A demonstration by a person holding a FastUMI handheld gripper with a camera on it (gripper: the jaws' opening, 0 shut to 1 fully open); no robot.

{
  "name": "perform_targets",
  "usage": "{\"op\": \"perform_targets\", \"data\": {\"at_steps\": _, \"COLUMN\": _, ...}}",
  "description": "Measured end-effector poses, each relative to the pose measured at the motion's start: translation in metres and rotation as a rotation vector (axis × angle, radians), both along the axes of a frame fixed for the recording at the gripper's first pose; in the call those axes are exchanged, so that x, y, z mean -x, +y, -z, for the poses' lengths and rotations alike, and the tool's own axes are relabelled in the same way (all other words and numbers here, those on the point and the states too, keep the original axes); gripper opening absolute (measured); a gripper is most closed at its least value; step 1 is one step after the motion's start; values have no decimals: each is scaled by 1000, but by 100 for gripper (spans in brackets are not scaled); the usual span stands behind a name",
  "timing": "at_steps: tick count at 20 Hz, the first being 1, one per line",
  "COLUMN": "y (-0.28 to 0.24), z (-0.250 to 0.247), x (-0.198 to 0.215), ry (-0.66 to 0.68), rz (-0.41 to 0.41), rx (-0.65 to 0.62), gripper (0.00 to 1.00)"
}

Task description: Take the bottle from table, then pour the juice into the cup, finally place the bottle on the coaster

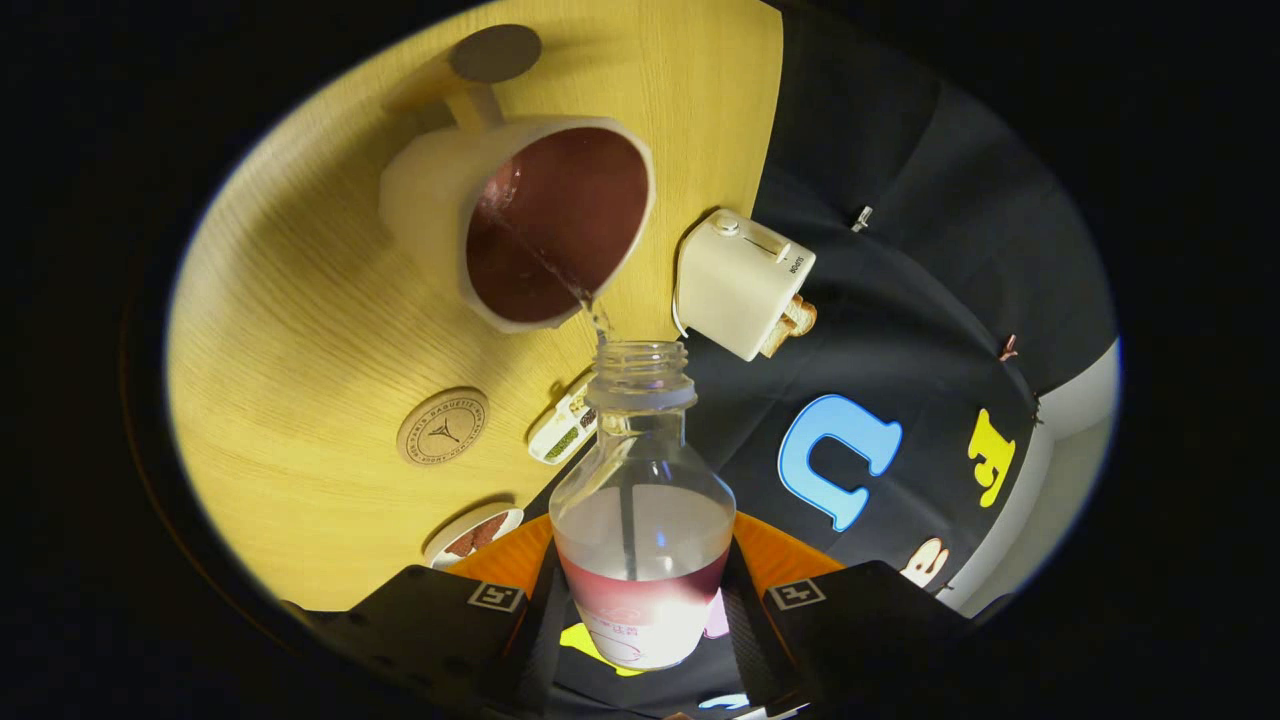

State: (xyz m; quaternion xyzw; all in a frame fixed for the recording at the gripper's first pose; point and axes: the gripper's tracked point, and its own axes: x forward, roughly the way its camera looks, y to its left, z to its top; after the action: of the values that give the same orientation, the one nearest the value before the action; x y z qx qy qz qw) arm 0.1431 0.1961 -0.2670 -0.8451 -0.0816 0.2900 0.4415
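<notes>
My gripper (640, 600) is shut on a clear plastic bottle (640, 500), with both fingers pressing its lower body. The bottle is uncapped and tipped forward, and some liquid remains in it. A thin stream (560, 275) runs from its mouth into a white cup (545, 220) just beyond the neck. The cup has a dark reddish inside and a handle on its far side. A round wooden coaster (442, 427) lies on the yellow table (300, 300), to the left of the bottle and nearer than the cup.
A white toaster (745, 280) with bread slices in it stands at the table's edge, right of the cup. A small white container (562, 430) lies beside the bottle neck. A small dish (475, 535) with brown pieces sits by the left finger. A grey disc (495, 52) lies beyond the cup.
</notes>
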Motion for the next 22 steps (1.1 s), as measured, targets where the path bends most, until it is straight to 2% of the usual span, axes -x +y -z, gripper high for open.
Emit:
{"op": "perform_targets", "data": {"at_steps": 6, "y": 15, "z": -7, "x": 6, "ry": -17, "rz": -68, "rx": 33, "gripper": 73}}
{"op": "perform_targets", "data": {"at_steps": 22, "y": 19, "z": -6, "x": 18, "ry": -12, "rz": -86, "rx": 85, "gripper": 73}}
